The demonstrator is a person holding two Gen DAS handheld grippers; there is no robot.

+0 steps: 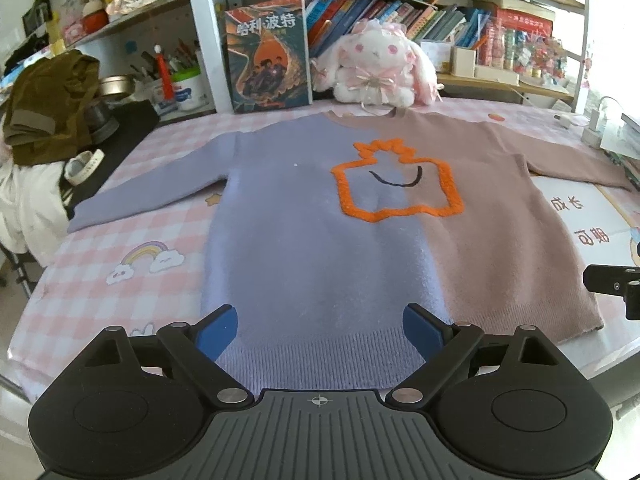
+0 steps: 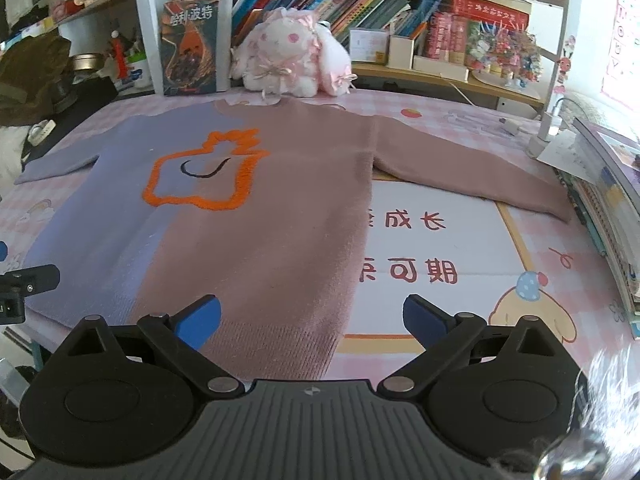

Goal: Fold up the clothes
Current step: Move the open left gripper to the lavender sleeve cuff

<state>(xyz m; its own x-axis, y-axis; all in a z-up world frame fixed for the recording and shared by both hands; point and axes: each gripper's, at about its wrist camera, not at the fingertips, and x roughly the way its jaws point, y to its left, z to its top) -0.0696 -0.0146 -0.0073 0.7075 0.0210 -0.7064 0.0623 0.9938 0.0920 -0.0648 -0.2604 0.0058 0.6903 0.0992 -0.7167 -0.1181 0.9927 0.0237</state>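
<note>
Covering the desk (image 1: 132, 240), a pink checked cloth carries the sweater (image 1: 320, 240), a fuzzy knit lying flat, half lilac, half dusty pink, sleeves spread, ribbed hem nearest, with an orange plush outline (image 1: 396, 180) on the chest; left gripper (image 1: 320, 328) and right gripper (image 2: 312, 320) hover at the hem, blue pads wide apart, holding nothing

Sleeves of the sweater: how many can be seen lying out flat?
2. The purple sleeve stretches left over the checked cloth; the brown sleeve stretches right toward the stacked books. Neither is folded yet, and both ends show.
</note>
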